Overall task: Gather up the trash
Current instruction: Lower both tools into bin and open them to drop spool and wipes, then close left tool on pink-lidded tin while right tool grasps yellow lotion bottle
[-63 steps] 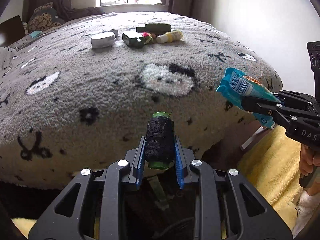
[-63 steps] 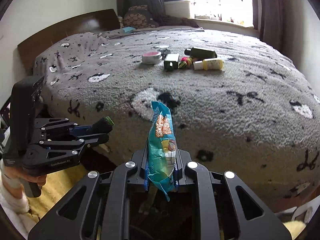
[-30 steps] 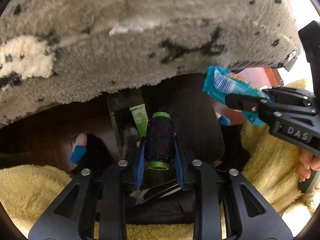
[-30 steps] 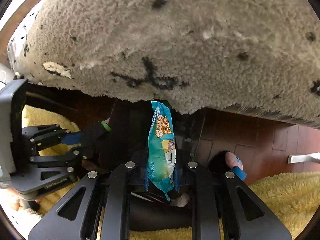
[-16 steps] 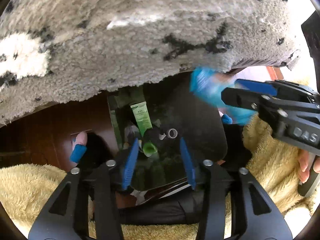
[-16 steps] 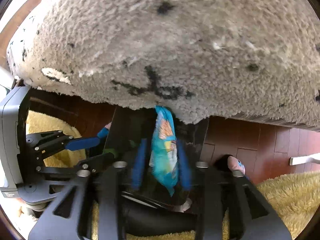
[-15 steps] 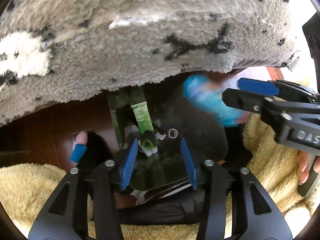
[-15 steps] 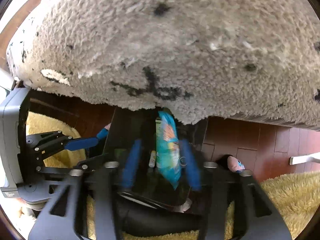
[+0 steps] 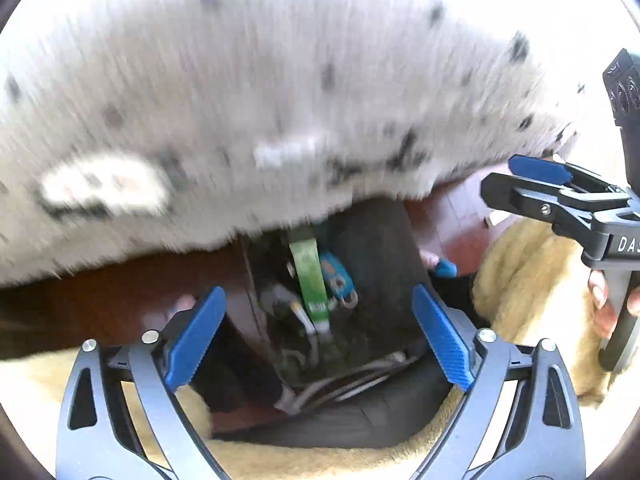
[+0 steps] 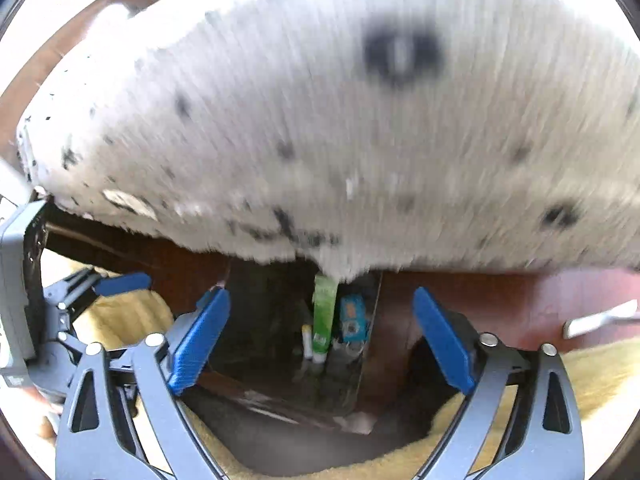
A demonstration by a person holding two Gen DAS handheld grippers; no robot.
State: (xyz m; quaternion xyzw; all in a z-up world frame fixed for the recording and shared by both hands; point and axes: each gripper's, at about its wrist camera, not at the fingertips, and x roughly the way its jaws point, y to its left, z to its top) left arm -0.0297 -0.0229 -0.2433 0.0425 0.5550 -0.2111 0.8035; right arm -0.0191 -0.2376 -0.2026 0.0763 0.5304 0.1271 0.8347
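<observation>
A dark bin (image 9: pixel 376 264) stands on the floor under the bed's edge. Inside it lie a green tube (image 9: pixel 310 276), the blue snack wrapper (image 9: pixel 336 278) and other small trash. My left gripper (image 9: pixel 316 336) is open and empty above the bin. My right gripper (image 10: pixel 320 340) is open and empty above the same bin (image 10: pixel 372 344); it also shows at the right of the left wrist view (image 9: pixel 532 180). The green tube (image 10: pixel 324 312) and blue wrapper (image 10: pixel 354 318) show in the right wrist view. The black thread spool is not clearly visible.
The grey fleece bed cover (image 9: pixel 260 100) overhangs the bin, blurred by motion. A yellow fluffy rug (image 9: pixel 528 276) lies around the bin on the red-brown wooden floor (image 10: pixel 480 296). A white strip (image 10: pixel 600 316) lies on the floor at right.
Both grippers opened over the bin: the thread spool dropped from the left and the blue wrapper from the right. Both jaws are now wider and the cameras are tilting up.
</observation>
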